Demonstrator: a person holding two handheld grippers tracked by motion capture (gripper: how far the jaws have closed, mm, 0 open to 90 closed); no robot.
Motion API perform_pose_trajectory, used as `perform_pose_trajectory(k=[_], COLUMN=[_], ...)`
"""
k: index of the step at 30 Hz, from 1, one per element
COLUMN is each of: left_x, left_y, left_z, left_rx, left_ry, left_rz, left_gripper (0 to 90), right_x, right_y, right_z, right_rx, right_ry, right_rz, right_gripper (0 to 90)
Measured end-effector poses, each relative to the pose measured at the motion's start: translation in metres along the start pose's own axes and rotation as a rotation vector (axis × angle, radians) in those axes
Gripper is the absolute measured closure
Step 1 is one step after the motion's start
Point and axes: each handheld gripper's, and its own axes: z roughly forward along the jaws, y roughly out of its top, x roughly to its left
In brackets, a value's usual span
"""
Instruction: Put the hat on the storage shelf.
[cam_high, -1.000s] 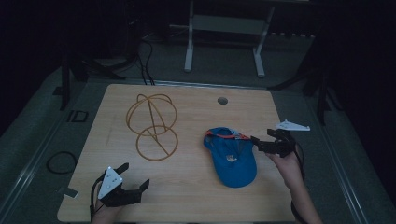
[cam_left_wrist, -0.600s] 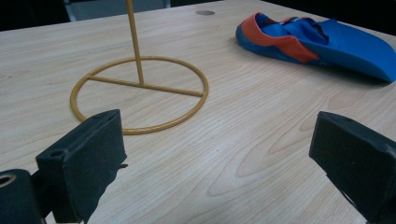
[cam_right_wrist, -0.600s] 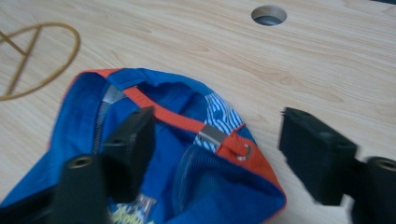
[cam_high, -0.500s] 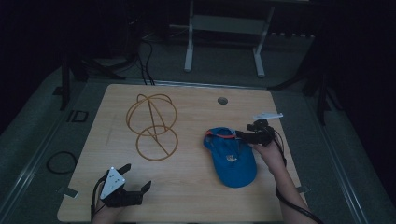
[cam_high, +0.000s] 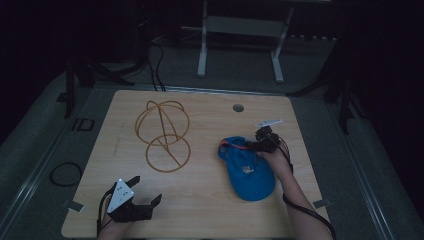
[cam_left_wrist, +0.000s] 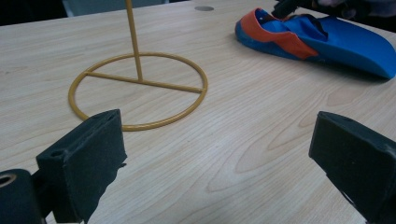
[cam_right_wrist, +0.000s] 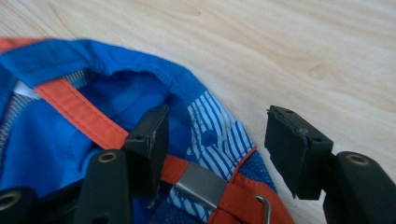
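Right gripper view: right gripper (cam_right_wrist: 217, 144) wide open astride blue cap (cam_right_wrist: 70, 140) rear rim, beside orange strap (cam_right_wrist: 84, 116). Soft, light, floppy, probably; best pinched at rim. Cap at table's four o'clock. Left gripper (cam_left_wrist: 219, 158) wide, empty.

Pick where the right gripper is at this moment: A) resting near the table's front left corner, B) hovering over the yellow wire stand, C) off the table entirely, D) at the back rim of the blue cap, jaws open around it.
D: the right gripper straddles the blue cap at its strap end, one jaw inside the rim and one outside.
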Motion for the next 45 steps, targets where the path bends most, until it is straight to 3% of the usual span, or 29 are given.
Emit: perform_pose_trajectory(k=[6, 9, 13, 17, 22, 31, 37, 40, 45], left_x=[0.0, 0.0, 0.0, -0.001, -0.001, -0.003, -0.008, -0.011, -0.014], left_y=[0.0, 0.0, 0.0, 0.0, 0.0, 0.008, 0.022, 0.032, 0.051], left_z=[-0.001, 0.0, 0.0, 0.001, 0.001, 0.002, 0.001, 0.002, 0.003], left_rx=[0.003, 0.009, 0.015, 0.018, 0.024, 0.032, 0.014, 0.013, -0.001], left_ry=[0.0, 0.0, 0.001, 0.002, 0.006, -0.003, -0.021, -0.025, -0.031], left_rz=[-0.001, 0.001, 0.003, 0.003, -0.004, -0.031, -0.053, -0.038, -0.017], left_gripper=[4.8, 4.8, 4.8, 4.8, 4.8, 4.8, 4.8, 4.8, 4.8], right_x=[0.005, 0.005, 0.006, 0.014, 0.02, 0.022, 0.024, 0.026, 0.029], right_y=[-0.008, -0.011, -0.013, -0.013, -0.01, 0.0, 0.008, 0.012, 0.017], right_z=[0.01, 0.011, 0.009, 0.008, 0.005, -0.043, -0.079, -0.093, -0.115], right_rx=[0.05, 0.045, 0.029, 0.036, 0.042, -0.105, -0.198, -0.223, -0.278], right_ry=[-0.021, -0.023, -0.002, 0.005, -0.009, 0.009, 0.019, 0.006, 0.023], right_rz=[-0.039, -0.046, -0.047, -0.092, -0.081, -0.073, -0.079, -0.097, -0.098], right_gripper=[39.2, 41.3, 60.1, 80.1, 84.4, 84.6, 84.6, 84.6, 84.6])
